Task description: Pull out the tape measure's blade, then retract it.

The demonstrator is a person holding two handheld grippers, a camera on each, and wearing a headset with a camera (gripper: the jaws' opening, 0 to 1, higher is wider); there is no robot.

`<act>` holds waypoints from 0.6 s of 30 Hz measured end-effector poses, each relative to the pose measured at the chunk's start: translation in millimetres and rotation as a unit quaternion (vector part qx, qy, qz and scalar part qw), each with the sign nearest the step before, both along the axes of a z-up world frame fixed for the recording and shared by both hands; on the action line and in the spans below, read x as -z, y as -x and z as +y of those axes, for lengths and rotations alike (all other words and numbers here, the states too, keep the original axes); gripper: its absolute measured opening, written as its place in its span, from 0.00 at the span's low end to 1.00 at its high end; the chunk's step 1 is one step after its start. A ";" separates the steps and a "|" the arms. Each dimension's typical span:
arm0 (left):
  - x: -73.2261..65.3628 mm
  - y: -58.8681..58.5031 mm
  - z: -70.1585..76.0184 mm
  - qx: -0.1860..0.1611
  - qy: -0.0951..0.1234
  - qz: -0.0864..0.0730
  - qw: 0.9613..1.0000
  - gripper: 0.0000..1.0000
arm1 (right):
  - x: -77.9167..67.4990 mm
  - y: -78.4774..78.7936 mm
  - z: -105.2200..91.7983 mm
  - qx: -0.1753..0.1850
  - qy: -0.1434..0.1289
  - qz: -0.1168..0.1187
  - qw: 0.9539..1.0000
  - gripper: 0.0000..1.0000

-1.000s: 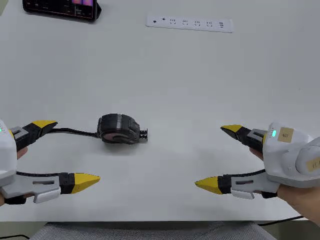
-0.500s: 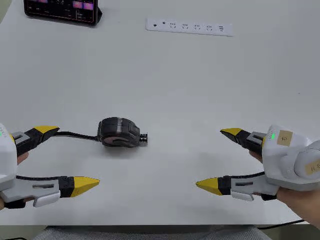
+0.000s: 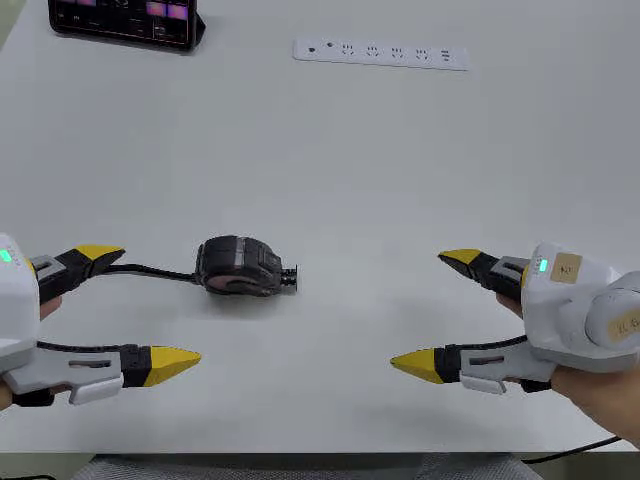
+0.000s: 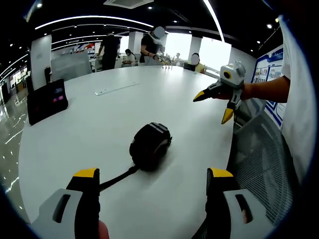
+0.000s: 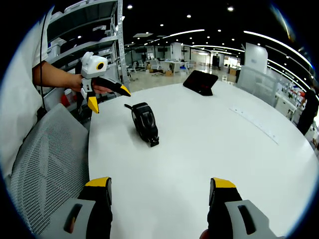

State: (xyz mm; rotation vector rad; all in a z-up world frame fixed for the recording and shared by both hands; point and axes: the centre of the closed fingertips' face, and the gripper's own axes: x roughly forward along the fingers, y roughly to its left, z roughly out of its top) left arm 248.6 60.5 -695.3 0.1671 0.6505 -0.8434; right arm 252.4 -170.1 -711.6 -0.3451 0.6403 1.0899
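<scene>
Black tape measure (image 3: 238, 266), one, left gripper (image 3: 155, 302) and right gripper (image 3: 418, 310) jaws released, one power strip (image 3: 380, 52), perhaps one tablet (image 3: 125, 20)

The right gripper (image 5: 160, 183) shows two yellow-tipped jaws rising wide apart over a white table (image 5: 214, 144). Ahead on the table lies a black tape measure (image 5: 144, 122). Beyond it, at upper left, a hand holds the left gripper (image 5: 110, 101), jaws spread, above a grey mesh chair (image 5: 40, 169).

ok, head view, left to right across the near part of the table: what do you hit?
left gripper → tape measure → right gripper
</scene>
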 end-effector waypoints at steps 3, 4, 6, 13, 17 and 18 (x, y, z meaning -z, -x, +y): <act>-0.4 -2.8 -1.3 0.006 -0.002 -0.001 1.000 0.86 | 0.5 -1.2 1.4 -0.003 0.000 0.000 1.000 0.79; -0.5 -3.7 -1.8 0.007 -0.002 -0.001 1.000 0.86 | 0.5 -1.6 1.8 -0.004 0.000 -0.001 1.000 0.79; -1.0 -5.0 -2.8 0.011 -0.004 -0.002 1.000 0.86 | 1.5 -2.2 2.3 -0.009 0.004 -0.002 1.000 0.79; -0.1 -10.1 -7.3 0.031 -0.013 -0.004 0.999 0.85 | 2.9 -4.9 5.6 -0.021 0.009 -0.003 1.000 0.78; 1.7 -13.3 -10.0 0.045 -0.020 -0.002 0.999 0.85 | 4.2 -7.5 7.7 -0.030 0.014 -0.004 0.999 0.78; 2.1 -14.2 -10.7 0.049 -0.022 -0.002 0.999 0.85 | 4.7 -8.0 8.4 -0.034 0.017 -0.004 0.999 0.78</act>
